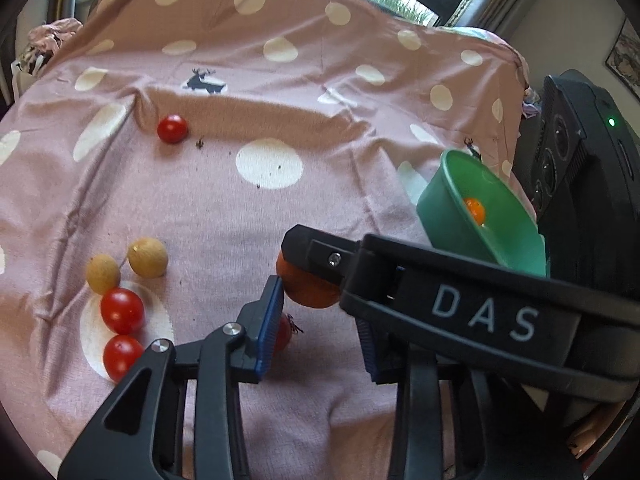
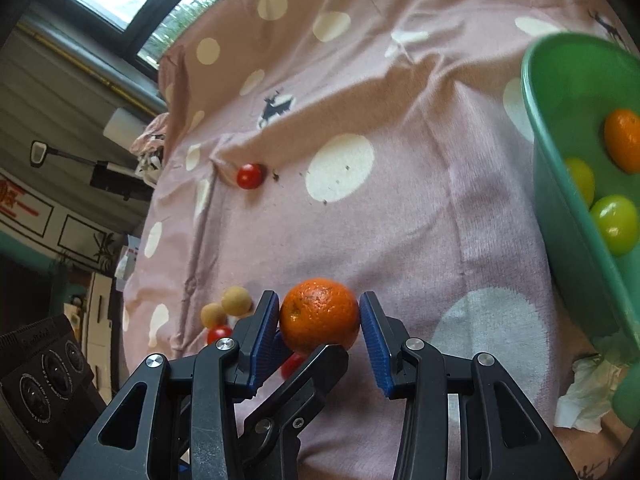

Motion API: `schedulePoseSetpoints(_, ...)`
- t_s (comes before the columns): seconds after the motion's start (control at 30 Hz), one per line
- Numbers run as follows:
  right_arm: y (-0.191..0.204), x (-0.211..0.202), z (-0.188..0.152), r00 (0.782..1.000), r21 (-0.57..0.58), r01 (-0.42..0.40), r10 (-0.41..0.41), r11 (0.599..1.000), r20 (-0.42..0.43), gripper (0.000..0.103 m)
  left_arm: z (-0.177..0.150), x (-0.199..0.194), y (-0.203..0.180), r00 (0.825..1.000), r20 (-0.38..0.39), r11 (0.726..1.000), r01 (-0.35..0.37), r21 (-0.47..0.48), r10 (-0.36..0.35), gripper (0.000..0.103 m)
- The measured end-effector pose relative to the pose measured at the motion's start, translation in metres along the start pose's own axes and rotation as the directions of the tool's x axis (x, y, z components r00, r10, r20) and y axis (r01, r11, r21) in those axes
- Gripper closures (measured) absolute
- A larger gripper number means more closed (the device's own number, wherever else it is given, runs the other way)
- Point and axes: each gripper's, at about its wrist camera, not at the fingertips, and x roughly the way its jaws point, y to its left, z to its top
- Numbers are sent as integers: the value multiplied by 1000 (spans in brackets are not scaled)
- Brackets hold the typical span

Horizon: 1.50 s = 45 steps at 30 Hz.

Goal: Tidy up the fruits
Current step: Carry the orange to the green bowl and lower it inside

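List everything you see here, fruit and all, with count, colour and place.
sheet: one, pink with white dots, under everything
tomatoes: four, red, one far up the sheet, two near left, one by the left jaws
round fruits: two, tan, beside the near-left tomatoes
orange: one, orange, between the right jaws
bowl: one, green, right edge
fruit in bowl: two yellow-green, one orange
tissue: one, white, crumpled below the bowl
left gripper: black with blue pads, jaws open
right gripper: black with blue pads, jaws shut on the orange
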Motion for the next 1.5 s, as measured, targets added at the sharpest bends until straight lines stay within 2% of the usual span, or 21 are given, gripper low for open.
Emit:
schedulePoseSetpoints(0.17, 10, -18, 1, 998, -33, -18, 20, 999, 57, 58, 6, -22, -13, 996, 90, 999, -9, 43, 5, 70)
schedulePoseSetpoints(0.37, 18, -49, 2, 987, -74, -40, 50, 996, 151, 58, 12, -39, -36, 987, 160, 994, -1, 111, -17, 70)
schedulePoseSetpoints(0.5, 11, -68, 5, 977, -65, -42, 55, 997, 206, 58, 16, -41, -55, 983, 180, 987, 14, 158, -42, 70)
schedulePoseSetpoints(0.67, -5, -93, 7, 960, -28, -21, 28, 999, 278, 58, 20, -35, -78, 978, 178, 973, 66, 223, -107, 70)
schedulePoseSetpoints(0.87, -29, -112, 8, 942, 40, -4, -9, 999, 336, 58, 24, -22, -108, 975, 145, 948, 119, 294, -168, 70)
schedulePoseSetpoints(1.0, -48, -125, 5, 929, 98, 27, -62, 995, 366, 58, 22, -7, -125, 970, 98, 930, 180, 320, -221, 70)
schedulePoseSetpoints(1.27, -86, -137, 2, 919, 218, 67, -145, 974, 366, 58, 23, 22, -151, 961, -5, 898, 259, 355, -275, 70)
schedulePoseSetpoints(1.5, -103, -140, 0, 915, 287, 101, -202, 953, 350, 58, 24, 37, -160, 951, -68, 883, 304, 358, -300, 70)
